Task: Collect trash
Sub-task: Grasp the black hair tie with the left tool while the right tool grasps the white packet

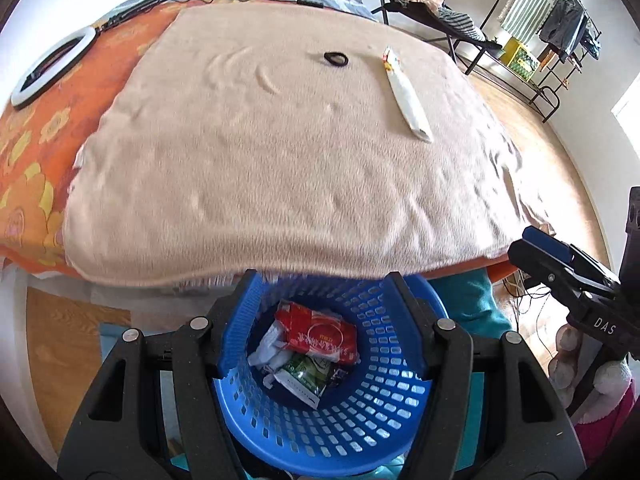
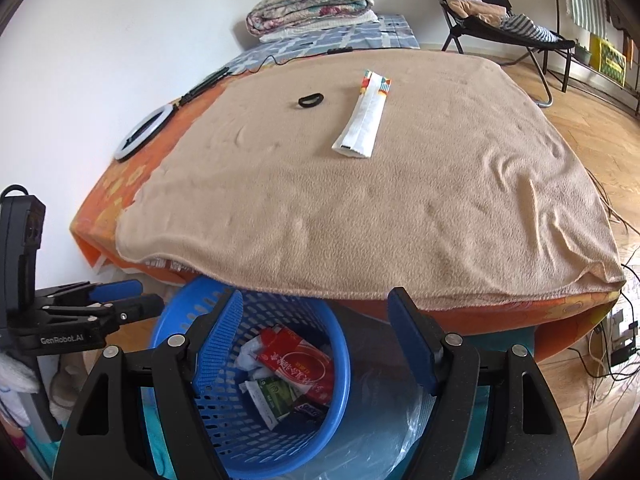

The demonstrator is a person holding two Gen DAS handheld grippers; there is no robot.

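You have a beige blanket (image 2: 360,208) spread over an orange flowered sheet (image 1: 36,140) on the bed. A black hair tie (image 2: 311,100) lies on the blanket, near its far end. At the bed's left edge you see a white ring light (image 2: 141,133) with a black stand lying beyond it. Folded quilts (image 2: 312,2) are stacked at the head, against the wall. A black folding chair (image 2: 492,20) holding clothes stands on the wooden floor (image 2: 592,128), and cables (image 2: 608,364) trail at your right.

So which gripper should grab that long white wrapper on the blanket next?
Probably the right gripper. Both hang open and empty over the blue basket, but the white wrapper lies on the right half of the blanket, nearly straight ahead of it. The left gripper would have to cross over.
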